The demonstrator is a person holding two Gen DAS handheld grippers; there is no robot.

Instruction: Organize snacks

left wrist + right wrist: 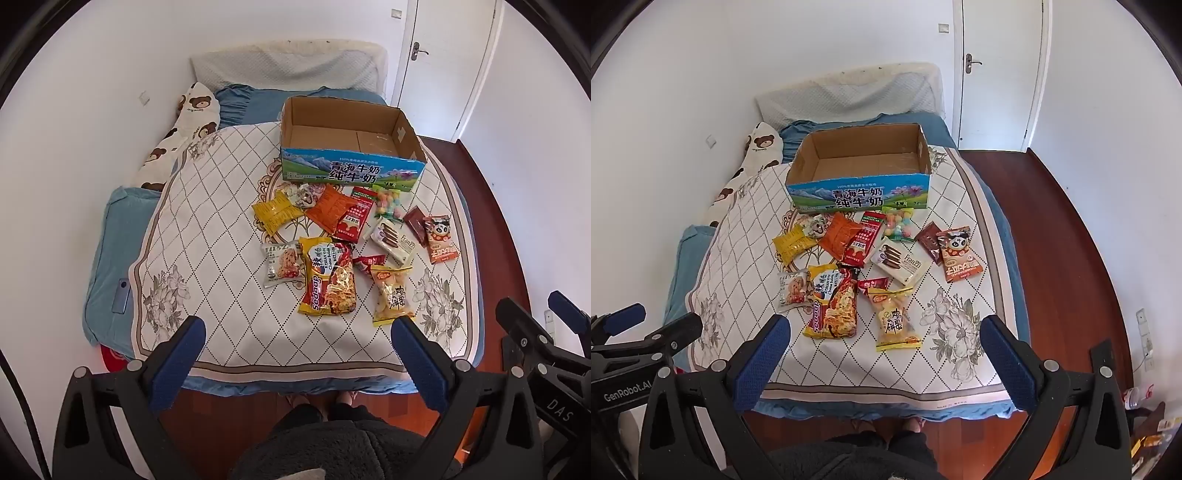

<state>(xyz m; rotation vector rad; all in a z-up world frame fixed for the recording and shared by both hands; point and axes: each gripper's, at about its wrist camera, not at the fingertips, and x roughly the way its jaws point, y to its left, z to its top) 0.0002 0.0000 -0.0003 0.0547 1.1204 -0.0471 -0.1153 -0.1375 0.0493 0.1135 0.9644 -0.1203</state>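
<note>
With both the left gripper (297,328) and right gripper (884,328) released wide above the bed's near edge, the snacks (864,266) lay scattered before the empty cardboard box (862,201), so starting with the nearest, non-overlapping packet seemed wisest.

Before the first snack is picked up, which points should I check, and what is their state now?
1. Cardboard box open and with room: ok, the top is open and only bare bottom shows.
2. Left gripper free: ok, fingers apart, nothing between them.
3. Right gripper free: ok, fingers apart, nothing held.
4. Snacks within view: ok, all lie on the bed cover in front of the box.
5. Nearest packet lies free: ok for the egg-snack packet, though its top corner touches a red packet.
6. Noodle packet lies free: not ok, it overlaps the small white packet beside it.
</note>
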